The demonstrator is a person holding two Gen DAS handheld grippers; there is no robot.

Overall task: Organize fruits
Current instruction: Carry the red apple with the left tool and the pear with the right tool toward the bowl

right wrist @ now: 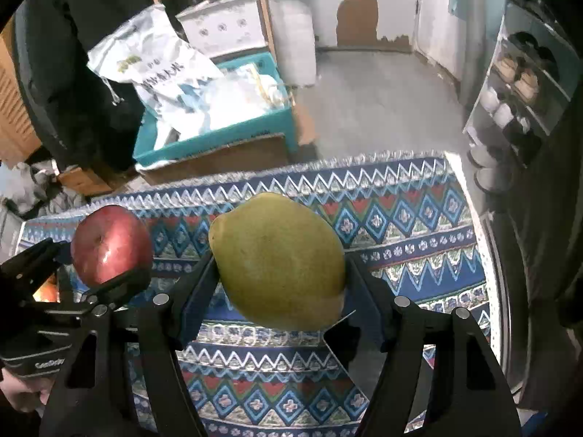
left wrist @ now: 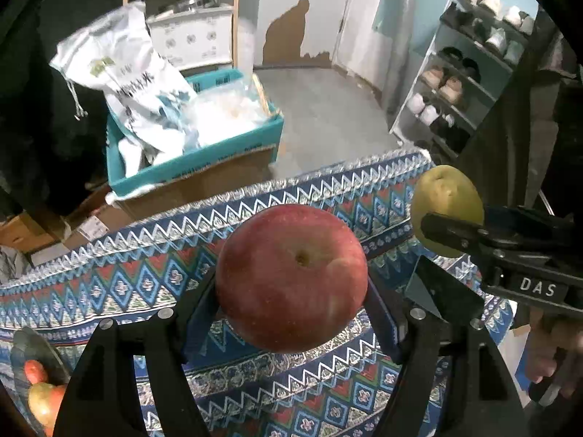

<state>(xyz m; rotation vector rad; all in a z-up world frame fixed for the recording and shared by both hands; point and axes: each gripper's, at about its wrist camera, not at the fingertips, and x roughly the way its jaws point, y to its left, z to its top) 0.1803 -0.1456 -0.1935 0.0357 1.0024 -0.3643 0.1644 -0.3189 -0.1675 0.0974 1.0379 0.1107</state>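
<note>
A large red apple (left wrist: 291, 276) hangs above the patterned tablecloth (left wrist: 109, 284), pinched between the two fingers of my left gripper (left wrist: 293, 302), which is shut on it. My right gripper (right wrist: 280, 291) is shut on a yellow-green pear (right wrist: 278, 260), also lifted off the cloth. Each view shows the other hand's load: the pear (left wrist: 446, 204) at the right in the left wrist view, the apple (right wrist: 111, 244) at the left in the right wrist view. A dark bowl (left wrist: 31, 349) with several red and yellow fruits (left wrist: 42, 397) sits at the lower left.
Beyond the table's far edge stands a teal crate (left wrist: 196, 160) stuffed with white bags on a cardboard box. Bare grey floor (left wrist: 328, 109) lies behind it. A shoe rack (left wrist: 462, 83) stands at the right. A person's hand (left wrist: 554, 360) holds the right gripper's handle.
</note>
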